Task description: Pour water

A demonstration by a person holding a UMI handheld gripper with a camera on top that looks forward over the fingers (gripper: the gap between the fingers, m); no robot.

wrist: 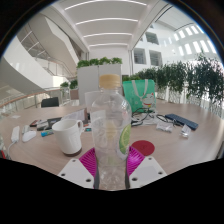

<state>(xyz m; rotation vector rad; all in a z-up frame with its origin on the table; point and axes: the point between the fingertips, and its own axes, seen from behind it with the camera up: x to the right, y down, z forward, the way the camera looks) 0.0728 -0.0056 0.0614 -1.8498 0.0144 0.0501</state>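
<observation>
A clear plastic water bottle [109, 125] with a pale cap and a green-and-white label stands upright between my fingers. My gripper [111, 165] is shut on the bottle, with both magenta pads [89, 162] pressed against its lower body. The bottle hides what lies straight ahead. A white mug [68, 134] with its handle to the right stands on the table to the left, beyond the fingers. A red round lid or coaster [144, 148] lies on the table just right of the bottle.
The light wooden table [180, 150] carries scattered small items at the left [40, 126] and a dark flat object [181, 121] at the far right. Green plants [185, 80] and chairs stand behind the table in a bright hall.
</observation>
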